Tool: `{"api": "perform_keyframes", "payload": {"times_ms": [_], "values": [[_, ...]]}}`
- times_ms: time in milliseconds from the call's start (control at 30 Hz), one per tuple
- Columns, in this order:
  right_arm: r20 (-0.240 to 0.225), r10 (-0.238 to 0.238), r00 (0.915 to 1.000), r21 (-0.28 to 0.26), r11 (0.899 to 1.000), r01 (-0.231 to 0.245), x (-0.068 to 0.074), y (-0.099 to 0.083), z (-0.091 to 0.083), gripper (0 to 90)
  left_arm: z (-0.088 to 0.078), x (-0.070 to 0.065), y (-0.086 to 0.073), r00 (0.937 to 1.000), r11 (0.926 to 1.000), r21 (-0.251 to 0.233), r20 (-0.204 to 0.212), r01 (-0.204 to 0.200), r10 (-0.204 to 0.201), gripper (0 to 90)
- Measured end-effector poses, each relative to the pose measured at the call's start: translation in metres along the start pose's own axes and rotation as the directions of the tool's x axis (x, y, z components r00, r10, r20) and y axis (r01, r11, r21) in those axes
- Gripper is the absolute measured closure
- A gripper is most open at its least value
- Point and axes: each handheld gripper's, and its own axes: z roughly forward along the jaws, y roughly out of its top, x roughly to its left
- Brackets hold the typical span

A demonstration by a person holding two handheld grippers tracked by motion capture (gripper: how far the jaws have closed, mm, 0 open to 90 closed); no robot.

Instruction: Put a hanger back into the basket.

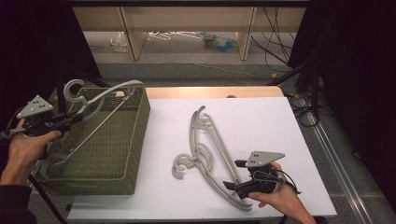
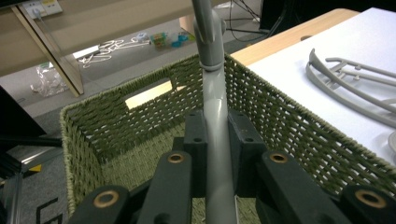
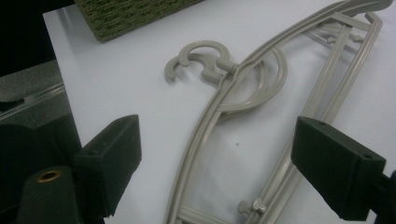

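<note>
High view puts the right gripper [image 1: 229, 173] nearest, at the front of the white board [image 1: 261, 116], to the right of the green woven basket [image 1: 135, 140]. Its jaws stand wide apart with nothing pressed between them; in the right gripper view they straddle the near end of the hangers on the board [image 3: 210, 121] without touching it. Those grey hangers lie flat in a small overlapping stack, well to the right of the basket, their hooks [image 1: 183, 164] curled toward it and their arms running away toward the far side of the board.

Left of the basket, the left gripper [image 1: 77, 116] reaches in over its rim. The jaws are clamped on the shoulder of a grey hanger [image 1: 105, 100], as the left gripper view shows with the pads tight on either side of the grey bar [image 2: 217, 140]. This hanger hangs tilted over the basket's opening, with its hook [image 1: 72, 91] just above the far left corner and its lower end dipping inside.

Beyond the basket, past the table's far edge, the floor [image 1: 187, 58] holds loose clutter under a wooden shelf frame [image 1: 133, 32].
</note>
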Motion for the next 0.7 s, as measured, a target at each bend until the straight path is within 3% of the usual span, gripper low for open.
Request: {"api": "perform_keyframes", "payload": {"times_ms": [233,400,700], "values": [[-0.001,0.003,1.0000,0.002,1.000,-0.003,0.000,0.000,0.000,17.3,0.006,0.002,-0.003,0.9997,0.9991,0.033,-0.003,-0.025,0.025,78.8],[0.002,0.007,1.0000,0.001,1.000,-0.007,-0.002,0.000,-0.001,17.4,0.006,0.008,-0.012,0.9999,0.9988,0.048,-0.002,-0.013,0.013,78.8],[-0.004,0.005,1.0000,0.008,1.000,-0.005,-0.001,-0.001,0.001,17.6,0.022,0.009,-0.025,0.9999,0.9954,0.096,0.014,0.005,-0.006,78.7]]}}
